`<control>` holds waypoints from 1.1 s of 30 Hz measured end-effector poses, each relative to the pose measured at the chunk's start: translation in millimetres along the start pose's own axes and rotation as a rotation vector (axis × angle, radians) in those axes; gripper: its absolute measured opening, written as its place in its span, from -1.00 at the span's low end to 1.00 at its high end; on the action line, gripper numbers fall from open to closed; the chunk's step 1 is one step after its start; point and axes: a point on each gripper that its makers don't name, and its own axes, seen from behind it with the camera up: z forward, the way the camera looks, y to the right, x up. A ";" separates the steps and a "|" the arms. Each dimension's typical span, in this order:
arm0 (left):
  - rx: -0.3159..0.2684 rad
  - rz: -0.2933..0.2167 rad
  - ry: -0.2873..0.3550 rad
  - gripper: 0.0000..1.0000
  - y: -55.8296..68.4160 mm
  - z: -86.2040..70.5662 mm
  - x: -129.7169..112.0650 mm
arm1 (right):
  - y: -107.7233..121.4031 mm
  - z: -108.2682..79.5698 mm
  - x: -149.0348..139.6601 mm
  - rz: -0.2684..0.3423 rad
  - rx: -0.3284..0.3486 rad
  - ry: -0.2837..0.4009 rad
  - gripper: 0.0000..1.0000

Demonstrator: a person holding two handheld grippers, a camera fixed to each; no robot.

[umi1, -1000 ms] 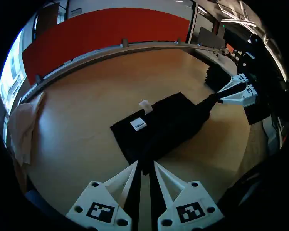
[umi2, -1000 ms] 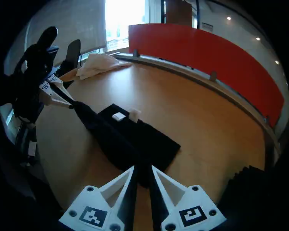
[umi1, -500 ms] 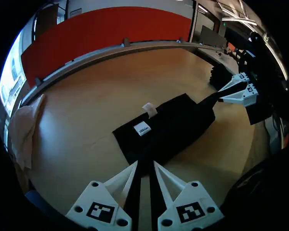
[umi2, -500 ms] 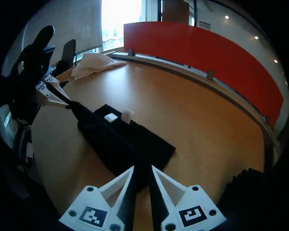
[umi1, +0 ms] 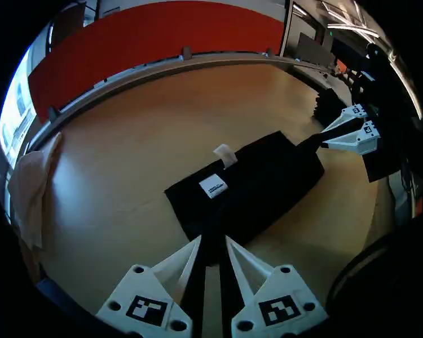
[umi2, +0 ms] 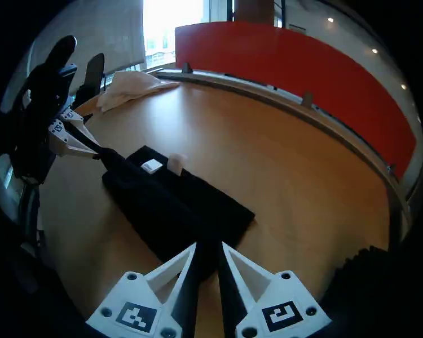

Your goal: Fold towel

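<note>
A black towel point(umi1: 262, 180) lies stretched on the wooden table, with a white label point(umi1: 213, 186) and a pale tag point(umi1: 225, 155) on its far part. My left gripper point(umi1: 211, 243) is shut on one near corner of it. At the right of the left gripper view, my right gripper point(umi1: 323, 142) pinches the other near corner. In the right gripper view the towel point(umi2: 172, 203) runs from my right gripper point(umi2: 208, 248), shut on its corner, to the left gripper point(umi2: 97, 153) at the left, held by a hand in black.
A beige cloth point(umi1: 31, 186) point(umi2: 130, 87) lies at the table's edge. A red partition point(umi1: 155, 39) point(umi2: 302, 73) lines the far side of the table. A dark stack point(umi1: 327, 104) point(umi2: 361, 276) sits near the right gripper. Chairs point(umi2: 96, 73) stand beyond the table.
Both grippers have shifted a little with the held edge. The towel's near edge has come lower and the cloth now looks wider and flatter on the table.
</note>
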 end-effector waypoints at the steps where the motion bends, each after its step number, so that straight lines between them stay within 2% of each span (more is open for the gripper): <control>1: 0.001 0.000 -0.001 -0.71 -0.6 1.7 -0.6 | 0.3 1.0 -1.0 0.002 0.000 -0.003 -0.64; 18: 0.039 -0.020 -0.005 -0.55 -15.6 35.3 -6.0 | 8.8 24.0 -19.2 0.032 -0.036 -0.041 -0.54; 27: 0.064 -0.011 -0.005 -0.52 -23.8 41.8 -2.5 | 16.9 31.6 -20.1 0.043 -0.065 -0.043 -0.27; 33: 0.070 -0.002 -0.007 -0.50 -27.2 46.9 0.2 | 25.9 36.0 -18.3 0.058 -0.092 -0.040 -0.17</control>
